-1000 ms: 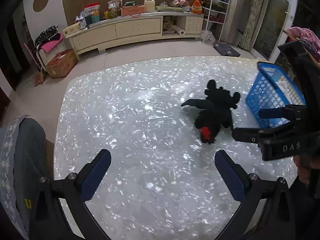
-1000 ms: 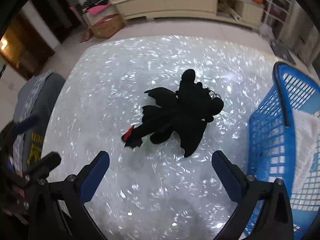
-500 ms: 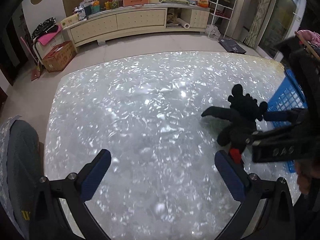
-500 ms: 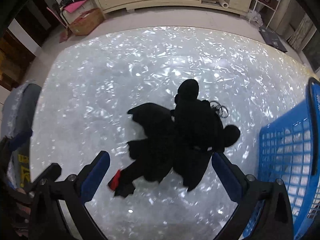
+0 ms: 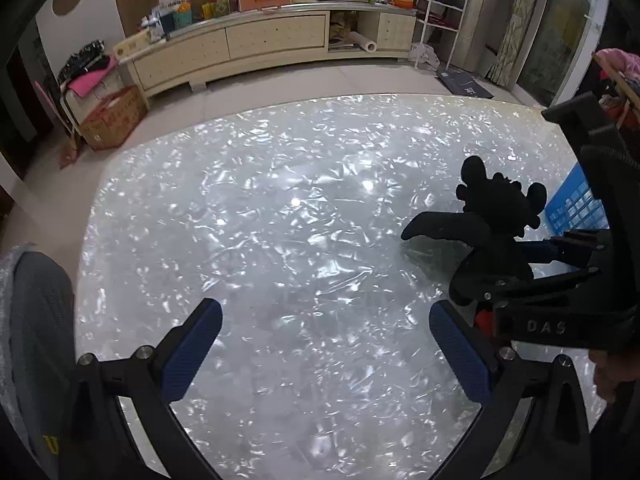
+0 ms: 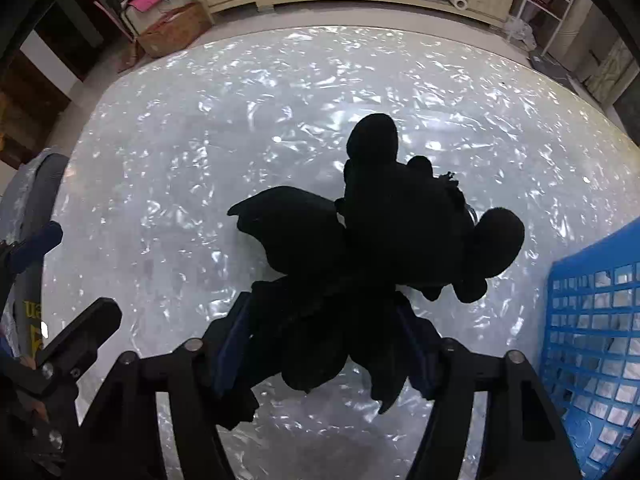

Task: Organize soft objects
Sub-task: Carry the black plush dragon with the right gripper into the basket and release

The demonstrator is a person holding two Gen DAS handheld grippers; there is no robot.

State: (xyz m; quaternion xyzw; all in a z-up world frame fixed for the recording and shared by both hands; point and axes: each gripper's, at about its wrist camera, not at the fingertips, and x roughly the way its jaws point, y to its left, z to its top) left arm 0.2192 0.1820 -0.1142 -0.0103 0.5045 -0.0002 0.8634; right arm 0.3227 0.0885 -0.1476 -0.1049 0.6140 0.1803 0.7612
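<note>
Right wrist view: right gripper has come down over the black plush dragon and its jaws have just been closing, now clamped on the body between them. Left gripper hovers with jaws apart, empty. Likely next: lift into the blue basket just beside the right jaw.

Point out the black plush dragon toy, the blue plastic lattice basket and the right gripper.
Black plush dragon toy (image 6: pixel 404 224): right wrist view, on its head.
Blue plastic lattice basket (image 6: pixel 592 320): right wrist view, on its side wall.
Right gripper (image 6: pixel 324 332): right wrist view, midway between its fingertips, closed on the toy's body.
</note>
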